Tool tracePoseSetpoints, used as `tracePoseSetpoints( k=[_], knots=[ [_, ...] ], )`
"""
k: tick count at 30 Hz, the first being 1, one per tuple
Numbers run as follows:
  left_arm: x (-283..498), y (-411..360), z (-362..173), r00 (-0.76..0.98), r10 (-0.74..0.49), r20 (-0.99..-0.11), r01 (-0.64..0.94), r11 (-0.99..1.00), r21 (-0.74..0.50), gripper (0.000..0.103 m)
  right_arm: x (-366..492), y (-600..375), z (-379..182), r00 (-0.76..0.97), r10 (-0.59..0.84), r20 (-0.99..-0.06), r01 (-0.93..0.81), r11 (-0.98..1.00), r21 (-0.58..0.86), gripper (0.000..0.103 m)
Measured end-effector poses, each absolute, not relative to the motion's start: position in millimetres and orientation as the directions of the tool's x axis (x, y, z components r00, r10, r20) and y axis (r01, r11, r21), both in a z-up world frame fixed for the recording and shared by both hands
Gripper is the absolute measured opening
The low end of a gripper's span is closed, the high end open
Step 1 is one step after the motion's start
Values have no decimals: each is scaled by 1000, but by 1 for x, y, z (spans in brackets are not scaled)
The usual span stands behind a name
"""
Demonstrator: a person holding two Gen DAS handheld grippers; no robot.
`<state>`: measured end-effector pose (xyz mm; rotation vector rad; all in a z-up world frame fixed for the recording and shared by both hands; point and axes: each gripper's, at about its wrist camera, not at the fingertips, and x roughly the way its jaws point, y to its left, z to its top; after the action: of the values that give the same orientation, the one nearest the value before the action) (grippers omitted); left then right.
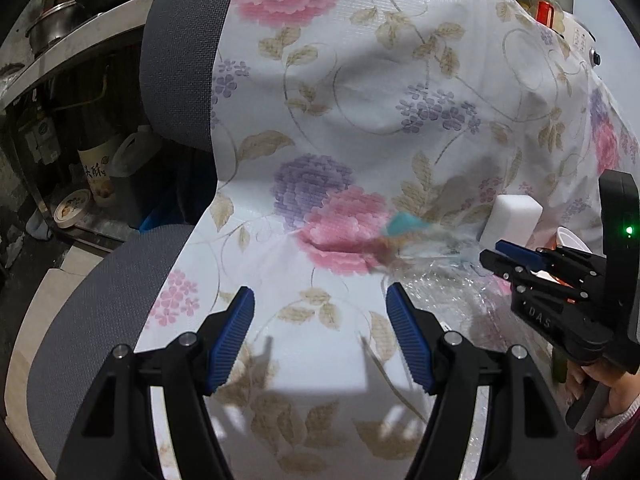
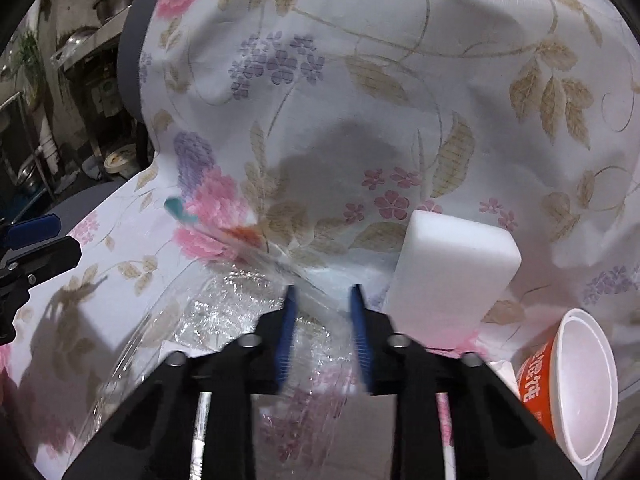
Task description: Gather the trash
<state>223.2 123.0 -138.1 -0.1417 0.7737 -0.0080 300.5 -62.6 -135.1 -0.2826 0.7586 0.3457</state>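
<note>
A clear plastic wrapper with a teal and orange end [image 2: 224,232] lies crumpled on the floral cloth [image 2: 360,80] over a chair; it also shows in the left wrist view [image 1: 416,240]. My right gripper [image 2: 324,308] has its jaws partly closed around the wrapper's clear film; whether they pinch it is unclear. It shows from the side in the left wrist view [image 1: 496,254]. My left gripper [image 1: 320,304] is open and empty above the cloth, left of the wrapper. A white foam block [image 2: 448,272] stands just right of the right gripper. An orange and white paper cup [image 2: 576,384] lies on its side.
The grey chair back [image 1: 180,48] and seat edge [image 1: 96,300] show at the left. A metal shelf with pots [image 1: 56,28], bottles [image 1: 100,168] and a bowl [image 1: 72,208] stands beyond the chair. Red items [image 1: 544,12] sit at the top right.
</note>
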Motion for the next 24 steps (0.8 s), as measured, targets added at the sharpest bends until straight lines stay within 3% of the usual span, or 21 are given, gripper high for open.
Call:
tracePoseSetpoints(
  k=[5,15,24],
  knots=[
    [206,115,-130,722,-65,-689,-35,991,-130,67,271,-72,-114,710,230,-666,-413,902,-129,1],
    [147,81,-108,738,-107,-666,32,992,-124,67,183,-142,-63,771,232,-593,-309,951,-30,1],
    [109,34,-118,713,-163,-682,121,987,-109,67,91,-215,-76,741,230,-631,-202,972,118,1]
  ],
)
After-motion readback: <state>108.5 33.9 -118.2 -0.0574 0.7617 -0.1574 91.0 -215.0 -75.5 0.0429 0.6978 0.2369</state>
